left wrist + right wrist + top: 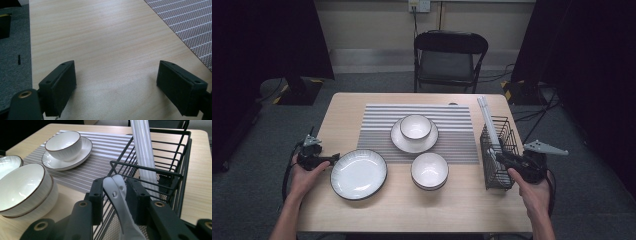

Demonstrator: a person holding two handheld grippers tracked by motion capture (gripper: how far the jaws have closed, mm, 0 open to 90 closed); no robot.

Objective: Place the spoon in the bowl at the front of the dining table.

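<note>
My right gripper (114,195) reaches over the near rim of a black wire basket (160,170) and is shut on two white spoon handles (119,202) that stand in it. Long white chopsticks (143,147) lean in the same basket. In the high view the right gripper (503,159) is at the basket (507,132) on the table's right side. My left gripper (116,75) is open over bare wood with nothing between its pads. In the high view the left gripper (332,158) rests at the left edge, just beside a large white plate (358,174).
A white bowl (415,126) sits on a saucer on the striped placemat (377,125). Stacked white bowls (429,170) stand in front of the mat, left of the basket. A black folding chair (449,55) is beyond the table's far edge.
</note>
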